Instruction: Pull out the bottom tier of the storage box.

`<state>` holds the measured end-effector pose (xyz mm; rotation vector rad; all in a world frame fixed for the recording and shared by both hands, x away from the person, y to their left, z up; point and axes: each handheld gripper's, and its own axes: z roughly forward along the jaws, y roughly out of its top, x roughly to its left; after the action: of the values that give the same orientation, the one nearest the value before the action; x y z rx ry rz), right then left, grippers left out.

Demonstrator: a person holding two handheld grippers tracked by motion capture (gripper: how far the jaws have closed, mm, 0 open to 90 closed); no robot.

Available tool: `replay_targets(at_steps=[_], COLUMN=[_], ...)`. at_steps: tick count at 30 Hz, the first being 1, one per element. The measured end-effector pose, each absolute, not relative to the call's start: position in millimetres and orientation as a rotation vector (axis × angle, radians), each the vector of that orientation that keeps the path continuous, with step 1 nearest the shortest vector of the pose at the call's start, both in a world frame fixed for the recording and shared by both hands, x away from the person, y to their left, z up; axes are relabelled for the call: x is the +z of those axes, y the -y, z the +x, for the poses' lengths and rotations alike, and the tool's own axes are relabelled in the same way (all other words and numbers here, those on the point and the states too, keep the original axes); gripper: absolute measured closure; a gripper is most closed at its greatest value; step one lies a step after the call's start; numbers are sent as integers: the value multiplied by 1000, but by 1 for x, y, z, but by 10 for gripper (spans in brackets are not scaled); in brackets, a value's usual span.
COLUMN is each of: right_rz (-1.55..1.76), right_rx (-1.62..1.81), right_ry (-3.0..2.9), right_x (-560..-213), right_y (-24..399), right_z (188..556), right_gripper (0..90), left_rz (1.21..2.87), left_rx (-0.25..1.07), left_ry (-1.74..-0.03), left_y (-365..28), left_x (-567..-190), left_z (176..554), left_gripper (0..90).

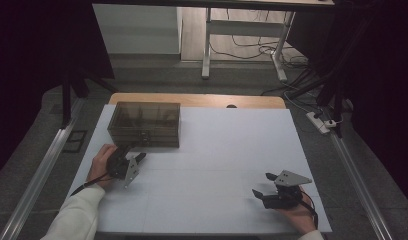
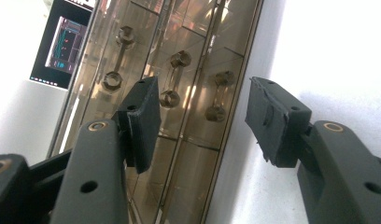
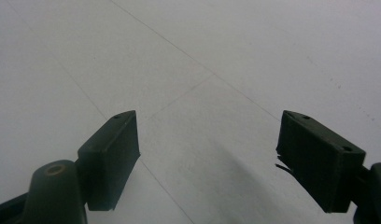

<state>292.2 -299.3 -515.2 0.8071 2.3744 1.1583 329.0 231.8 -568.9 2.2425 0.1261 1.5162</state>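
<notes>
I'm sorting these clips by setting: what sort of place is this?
Probably a lab or recording workspace, not a home: a white-covered table ringed by dark curtains, cables and a power strip on the floor, and a height-adjustable desk frame behind.

Dim, murky high view; brighter gripper views, soft shadows, slight blur.

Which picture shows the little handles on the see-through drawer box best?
The left gripper view: the handles on the drawer box loom close and sharp. The high view shows the whole box, handles tiny. The right gripper view shows bare table.
</notes>
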Motion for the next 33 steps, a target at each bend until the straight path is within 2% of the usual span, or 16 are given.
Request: replay_targets(at_steps=[33], right_rz=[807], right_rx=[1143], right_ry=[-2376], right_x=[-515], right_y=[299], right_z=[292], right_gripper=[210], left_rz=[2280], left_rx=[1535], left_ry=[-118], left_y=[-233], left_x=[-576], left_z=[334], left_gripper=[527])
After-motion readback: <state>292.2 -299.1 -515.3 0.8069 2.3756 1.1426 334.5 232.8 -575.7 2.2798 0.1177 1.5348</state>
